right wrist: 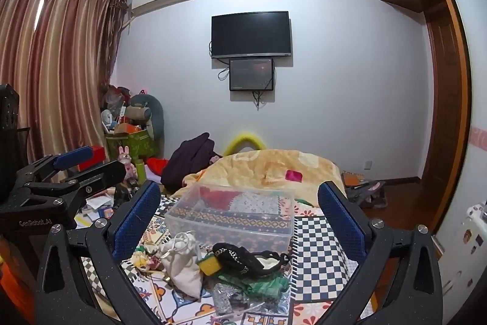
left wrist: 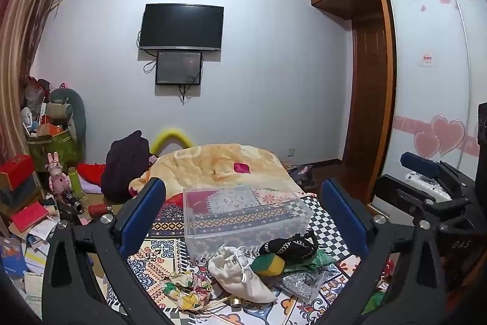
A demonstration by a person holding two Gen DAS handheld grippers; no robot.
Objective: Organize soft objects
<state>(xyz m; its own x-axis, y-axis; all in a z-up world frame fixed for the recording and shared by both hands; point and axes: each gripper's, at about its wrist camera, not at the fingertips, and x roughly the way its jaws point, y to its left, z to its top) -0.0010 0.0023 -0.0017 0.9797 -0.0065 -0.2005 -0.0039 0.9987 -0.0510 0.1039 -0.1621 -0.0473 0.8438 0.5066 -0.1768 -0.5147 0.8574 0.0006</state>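
A clear plastic box (left wrist: 243, 212) stands empty on the patterned bed cover; it also shows in the right wrist view (right wrist: 234, 212). In front of it lies a pile of soft things: a white drawstring pouch (left wrist: 240, 276) (right wrist: 182, 267), a black knitted piece (left wrist: 289, 245) (right wrist: 246, 258), a yellow-green sponge (left wrist: 269, 264) (right wrist: 210, 264), a floral cloth (left wrist: 185, 288) (right wrist: 146, 259) and a silvery bag (left wrist: 299, 282) (right wrist: 223, 297). My left gripper (left wrist: 243, 203) is open and empty above the pile. My right gripper (right wrist: 240, 200) is open and empty, to the right of the left one.
A yellow blanket (left wrist: 219, 166) is heaped at the bed's far end, with a dark garment (left wrist: 124, 163) beside it. Cluttered boxes, books and toys (left wrist: 39, 181) crowd the floor at left. A wardrobe (left wrist: 426, 81) stands at right.
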